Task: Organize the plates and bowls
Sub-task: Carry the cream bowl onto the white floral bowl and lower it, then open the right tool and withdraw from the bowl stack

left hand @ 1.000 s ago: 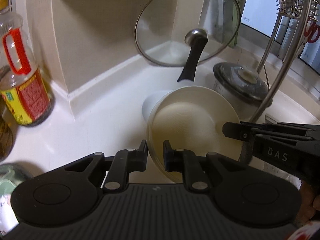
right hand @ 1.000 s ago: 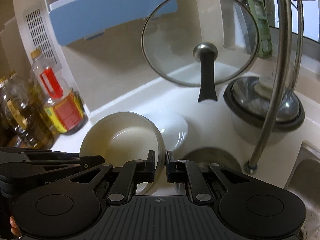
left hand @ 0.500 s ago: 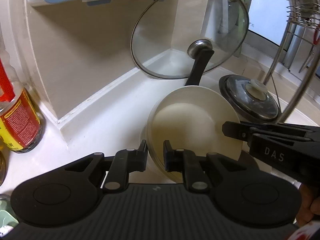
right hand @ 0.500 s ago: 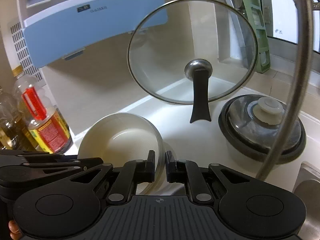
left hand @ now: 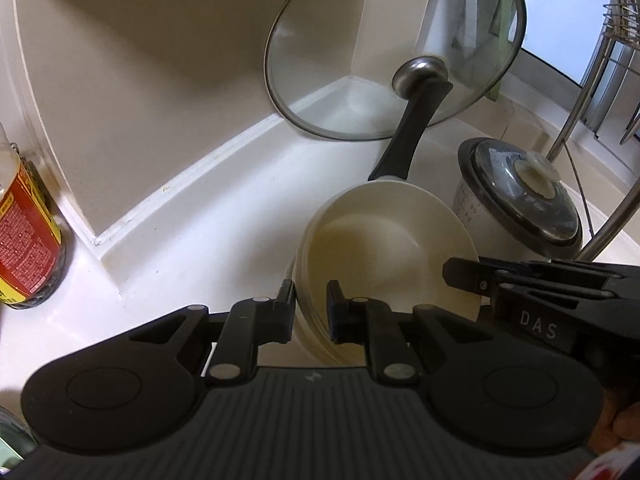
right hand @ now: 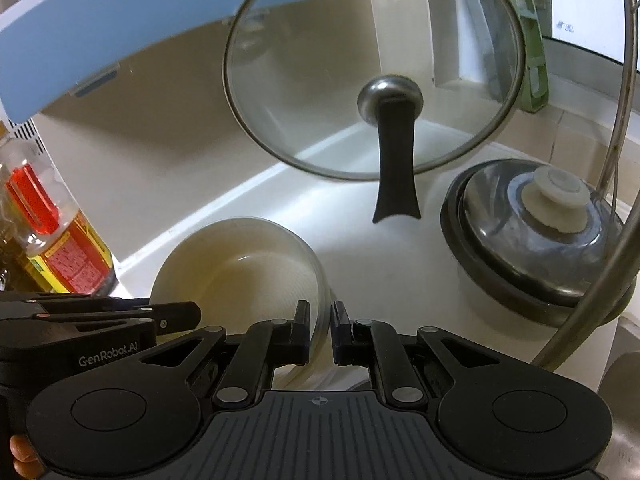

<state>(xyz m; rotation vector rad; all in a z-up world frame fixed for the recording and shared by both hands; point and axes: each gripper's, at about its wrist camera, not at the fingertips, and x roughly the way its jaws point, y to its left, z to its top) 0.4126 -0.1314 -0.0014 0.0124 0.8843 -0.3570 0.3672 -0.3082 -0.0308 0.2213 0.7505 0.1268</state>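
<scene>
A cream bowl sat low and centre in the left wrist view, held between both tools above the white countertop. The left gripper had its 2 fingers pinching the bowl's near rim, 1 inside the wall and 1 outside. The right gripper pinched the opposite rim the same way, its fingers closed on the wall at lower centre of the right wrist view, where the bowl filled the lower left. In the left view the edge looked layered, so it may have been more than 1 bowl nested together; I could not tell for certain.

The bowl looked like glazed ceramic: stiff, fairly heavy for its size, slick under hard finger pads and liable to chip or break if dropped on the counter. The rim was the sensible place to take hold, with 2 grips on opposite sides sharing the weight and stopping it from swinging. A single rim pinch would likely let it pivot.

Behind it, at upper centre, a glass lid leaned upright in the corner, its black handle pointing down. A lidded pot stood at right, and an oil bottle at left.
</scene>
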